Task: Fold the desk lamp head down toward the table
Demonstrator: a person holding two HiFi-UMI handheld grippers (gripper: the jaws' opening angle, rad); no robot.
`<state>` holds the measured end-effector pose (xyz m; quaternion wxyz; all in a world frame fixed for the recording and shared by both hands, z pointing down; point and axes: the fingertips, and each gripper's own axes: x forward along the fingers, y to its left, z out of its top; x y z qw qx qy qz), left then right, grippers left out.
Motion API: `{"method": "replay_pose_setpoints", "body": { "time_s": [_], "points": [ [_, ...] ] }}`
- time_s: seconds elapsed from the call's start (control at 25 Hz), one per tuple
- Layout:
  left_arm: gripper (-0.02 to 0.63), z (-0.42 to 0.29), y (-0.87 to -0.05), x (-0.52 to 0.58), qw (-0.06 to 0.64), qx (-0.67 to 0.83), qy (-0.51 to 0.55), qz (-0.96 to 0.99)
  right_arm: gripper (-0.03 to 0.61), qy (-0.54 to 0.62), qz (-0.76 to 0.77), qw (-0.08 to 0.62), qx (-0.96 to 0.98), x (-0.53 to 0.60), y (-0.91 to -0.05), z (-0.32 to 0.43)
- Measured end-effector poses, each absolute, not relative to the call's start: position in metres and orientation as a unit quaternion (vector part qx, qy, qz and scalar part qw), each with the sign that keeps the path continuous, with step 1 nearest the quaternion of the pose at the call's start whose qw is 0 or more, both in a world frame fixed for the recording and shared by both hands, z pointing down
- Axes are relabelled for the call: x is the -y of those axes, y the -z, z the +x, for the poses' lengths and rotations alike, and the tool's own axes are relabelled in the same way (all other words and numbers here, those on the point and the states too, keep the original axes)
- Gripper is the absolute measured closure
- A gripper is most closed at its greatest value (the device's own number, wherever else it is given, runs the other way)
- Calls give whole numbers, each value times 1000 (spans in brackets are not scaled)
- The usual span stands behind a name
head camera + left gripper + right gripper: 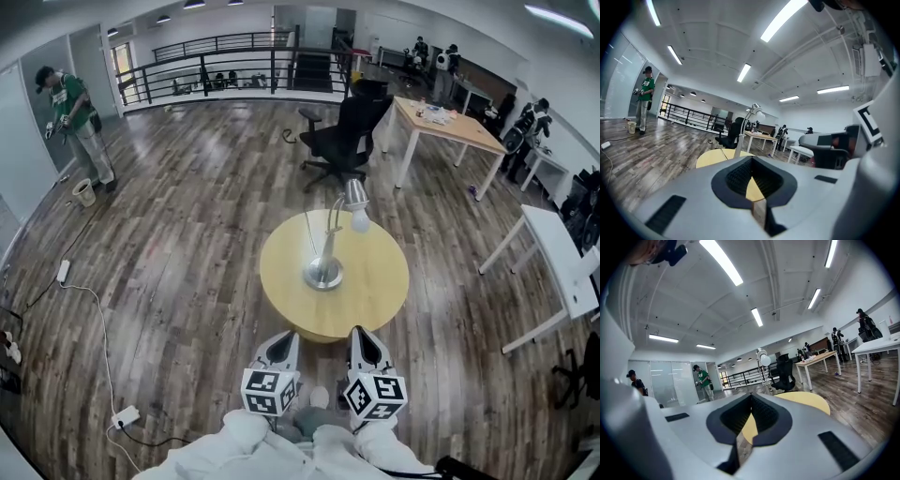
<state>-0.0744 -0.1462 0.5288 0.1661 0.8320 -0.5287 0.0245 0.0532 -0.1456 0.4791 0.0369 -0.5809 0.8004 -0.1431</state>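
Note:
A silver desk lamp stands upright on a round yellow table, its head and white bulb raised at the far side. My left gripper and right gripper hover side by side at the table's near edge, both shut with nothing between the jaws. In the left gripper view the lamp rises ahead beyond the shut jaws, over the table. The right gripper view shows the lamp head ahead and the table to the right.
A black office chair stands behind the round table. Wooden-topped desk at back right, white desks at right. A person in green stands far left by a bucket. Cables and a power strip lie on the floor at left.

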Motion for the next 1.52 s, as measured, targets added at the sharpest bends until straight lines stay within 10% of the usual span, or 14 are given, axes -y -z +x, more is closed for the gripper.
{"method": "replay_pose_setpoints", "body": {
  "time_s": [1.52],
  "points": [
    [615, -6, -564, 417, 125, 534, -100, 830, 566, 149, -578, 45, -801, 417, -485, 133]
  ]
}}
